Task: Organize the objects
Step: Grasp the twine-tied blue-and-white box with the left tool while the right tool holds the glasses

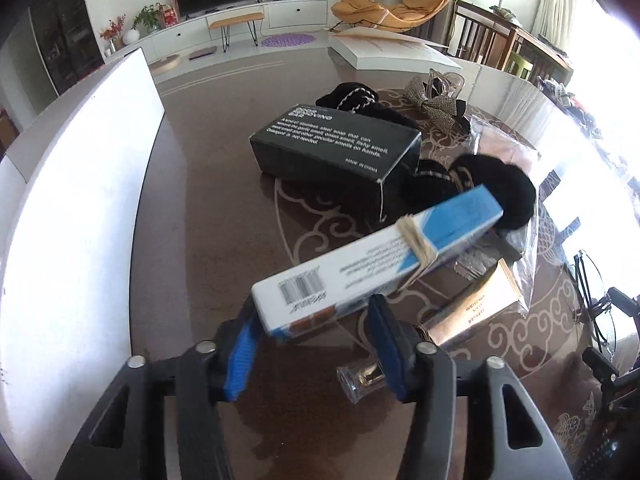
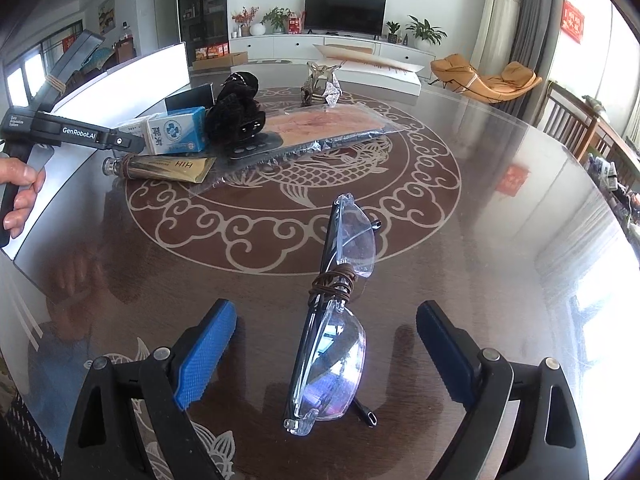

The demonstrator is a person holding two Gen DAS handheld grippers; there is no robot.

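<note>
My left gripper (image 1: pixel 312 322) is shut on one end of a long white-and-blue box (image 1: pixel 384 248) with a rubber band around it, held tilted above the brown table (image 1: pixel 208 240). The same box (image 2: pixel 74 54) shows at the far left of the right wrist view, above a hand (image 2: pixel 20 192) on the left tool. My right gripper (image 2: pixel 326 308) stands open low over the table. Clear safety glasses (image 2: pixel 340 344), bound with brown cord, lie between its fingers without touching either pad.
A black box (image 1: pixel 336 148), black scrunchies (image 1: pixel 496 188), a gold tube (image 1: pixel 476 308), a small blue-and-white box (image 2: pixel 176 132), a bagged item (image 2: pixel 328 124) and a bow clip (image 1: pixel 436 108) crowd the table's middle. A white board (image 1: pixel 68 200) stands at the left edge.
</note>
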